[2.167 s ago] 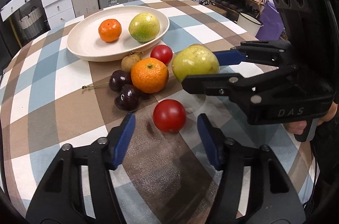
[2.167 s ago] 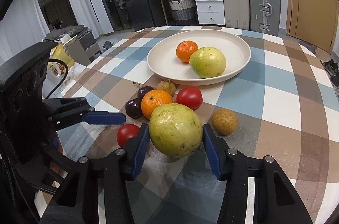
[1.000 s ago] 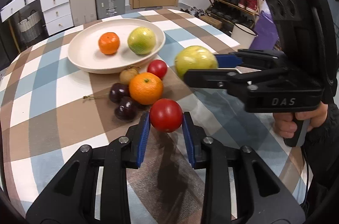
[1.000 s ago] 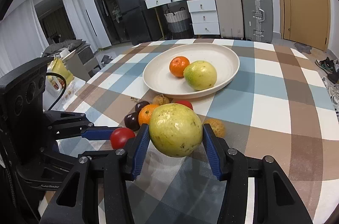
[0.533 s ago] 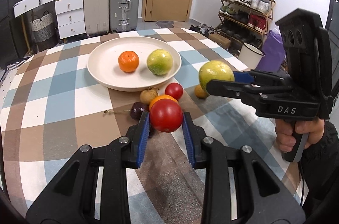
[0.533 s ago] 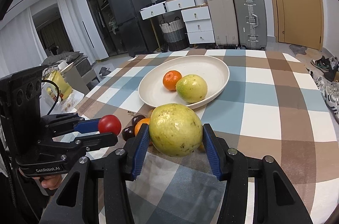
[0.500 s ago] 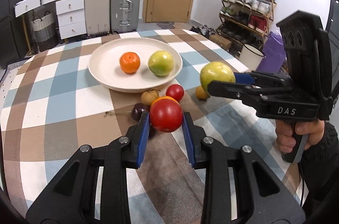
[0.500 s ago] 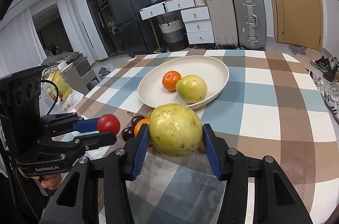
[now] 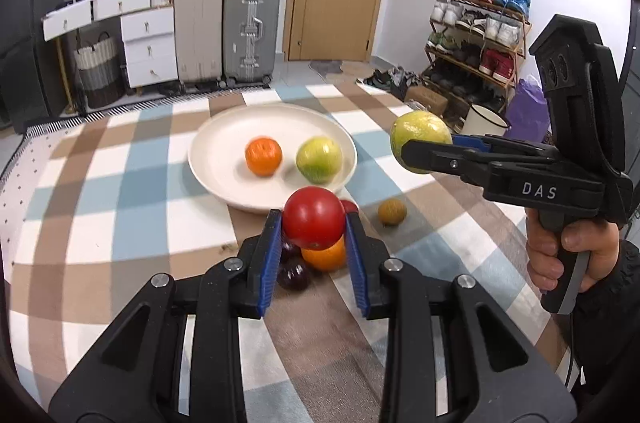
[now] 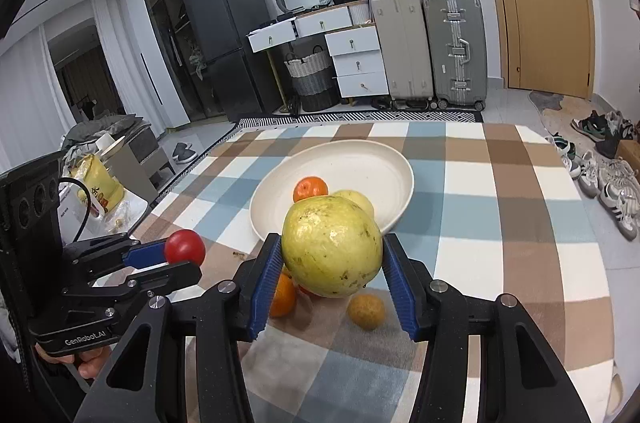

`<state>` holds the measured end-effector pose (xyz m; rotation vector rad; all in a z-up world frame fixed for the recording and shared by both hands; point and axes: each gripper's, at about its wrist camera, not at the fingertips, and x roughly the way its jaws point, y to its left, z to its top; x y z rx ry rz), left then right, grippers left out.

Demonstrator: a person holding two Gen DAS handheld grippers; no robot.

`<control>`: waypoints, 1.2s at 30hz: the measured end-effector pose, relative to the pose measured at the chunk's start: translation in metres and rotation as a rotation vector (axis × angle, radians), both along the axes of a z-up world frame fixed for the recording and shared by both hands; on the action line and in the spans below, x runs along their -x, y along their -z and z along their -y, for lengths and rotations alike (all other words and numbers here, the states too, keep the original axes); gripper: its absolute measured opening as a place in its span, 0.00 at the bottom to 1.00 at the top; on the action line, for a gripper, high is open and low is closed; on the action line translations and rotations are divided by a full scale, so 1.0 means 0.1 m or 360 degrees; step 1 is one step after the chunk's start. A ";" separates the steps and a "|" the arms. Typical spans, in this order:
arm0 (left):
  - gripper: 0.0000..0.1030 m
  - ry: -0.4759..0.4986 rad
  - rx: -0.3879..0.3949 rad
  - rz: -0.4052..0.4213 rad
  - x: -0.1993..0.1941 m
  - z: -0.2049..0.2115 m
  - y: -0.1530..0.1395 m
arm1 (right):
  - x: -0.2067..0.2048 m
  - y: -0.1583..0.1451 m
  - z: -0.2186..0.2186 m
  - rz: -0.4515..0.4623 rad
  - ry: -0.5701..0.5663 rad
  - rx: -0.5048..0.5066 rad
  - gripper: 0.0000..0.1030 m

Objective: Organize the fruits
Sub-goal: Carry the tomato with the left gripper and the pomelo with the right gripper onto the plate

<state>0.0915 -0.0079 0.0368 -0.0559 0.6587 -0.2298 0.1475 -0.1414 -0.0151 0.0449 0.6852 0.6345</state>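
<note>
Left wrist: tomato (image 9: 314, 217) between jaws.

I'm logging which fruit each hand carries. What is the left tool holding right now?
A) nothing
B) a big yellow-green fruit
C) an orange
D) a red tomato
D: the left tool is clamped on the red tomato, lifted off the table, while the yellow-green fruit sits in the right tool.

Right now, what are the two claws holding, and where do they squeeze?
Left claw squeezes the red tomato by its sides; right claw squeezes the big yellow-green fruit by its sides.
</note>
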 end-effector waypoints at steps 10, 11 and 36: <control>0.27 -0.0047 -0.0032 0.0086 -0.13 -0.05 -0.34 | -0.11 -0.27 -0.08 0.0057 -0.0003 0.0007 0.50; 0.27 -0.0049 -0.0034 0.0092 -0.15 -0.05 -0.36 | -0.12 -0.28 -0.08 0.0057 0.0001 0.0006 0.50; 0.27 -0.0113 -0.0122 -0.0038 -1.04 -0.10 0.04 | -0.55 -0.05 -0.28 -0.0059 0.0031 0.0076 0.50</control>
